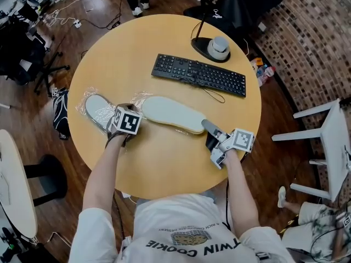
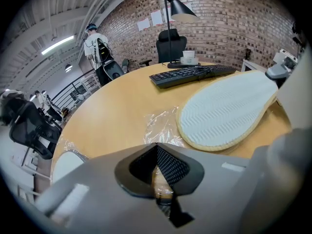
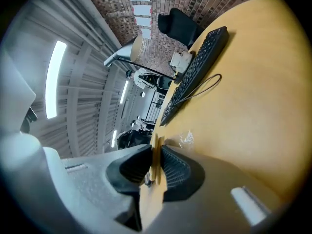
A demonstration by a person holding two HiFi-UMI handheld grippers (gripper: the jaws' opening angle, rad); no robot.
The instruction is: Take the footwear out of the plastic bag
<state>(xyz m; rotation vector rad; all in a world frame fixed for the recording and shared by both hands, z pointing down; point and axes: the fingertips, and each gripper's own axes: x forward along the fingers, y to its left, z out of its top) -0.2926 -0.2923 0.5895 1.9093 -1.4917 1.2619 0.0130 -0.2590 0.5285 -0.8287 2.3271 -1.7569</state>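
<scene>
While L tool (image 2: pixel 156 150) nips bag (image 2: pixel 162 126), slipper (image 1: pixel 173 113) heel sits in R tool (image 3: pixel 153 152).

Bright, even overhead light fills the head view; the table (image 1: pixel 164 163) carries only short, soft shadows beside the slipper (image 1: pixel 173 114) and under the forearms; small white glints speckle the plastic bag (image 1: pixel 90 100). Both gripper views are fisheye, black at the corners, with straight lines bowing toward the rim; the grey bodies of the left gripper (image 2: pixel 157 152) and the right gripper (image 3: pixel 155 152) are soft and out of focus up close; a strip light (image 3: pixel 51 79) burns out to pure white; the background beyond is dimmer and slightly smeared.
</scene>
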